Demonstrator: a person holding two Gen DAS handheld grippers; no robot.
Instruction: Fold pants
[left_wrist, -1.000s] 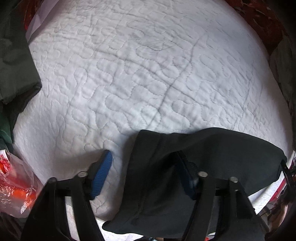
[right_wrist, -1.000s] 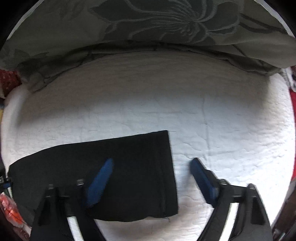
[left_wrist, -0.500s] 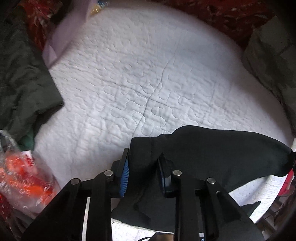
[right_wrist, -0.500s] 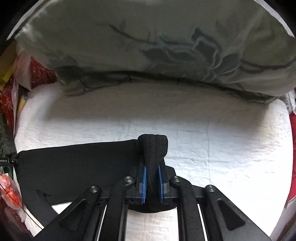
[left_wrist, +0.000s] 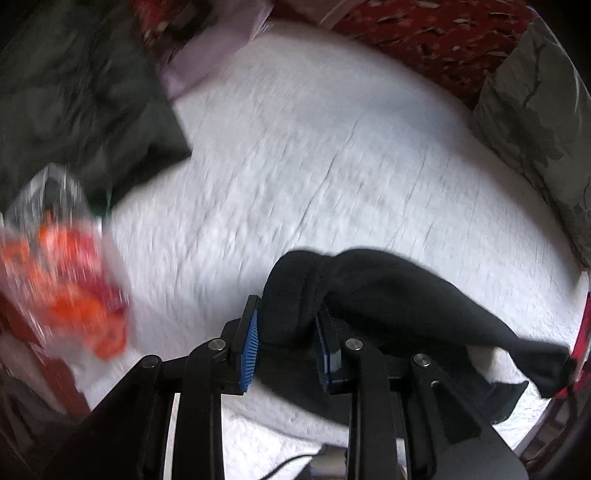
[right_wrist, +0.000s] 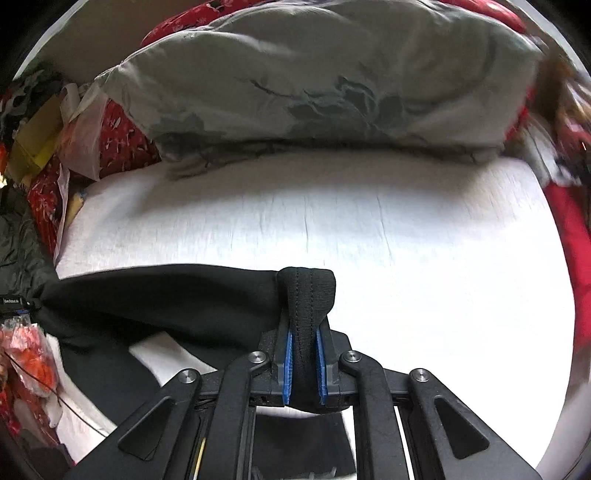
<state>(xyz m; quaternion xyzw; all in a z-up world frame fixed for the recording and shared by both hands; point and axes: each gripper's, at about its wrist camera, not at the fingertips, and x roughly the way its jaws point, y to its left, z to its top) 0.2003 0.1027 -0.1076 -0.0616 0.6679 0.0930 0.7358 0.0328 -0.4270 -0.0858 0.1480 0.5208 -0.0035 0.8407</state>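
White bed (right_wrist: 424, 258) with a big pillow (right_wrist: 314, 74) behind. Both sets of fingers squeeze the black pants (right_wrist: 166, 295), left gripper (left_wrist: 286, 343) and right gripper (right_wrist: 304, 365), lifting one edge. Folding looks just started; most remains.

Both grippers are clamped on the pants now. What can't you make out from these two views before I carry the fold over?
- Left wrist: orange bag smeared by motion blur.
- Right wrist: pants run under the right gripper; near edge hidden.
- Left wrist: left gripper covers the pinched pants end.
- White quilt: front edge cut off.
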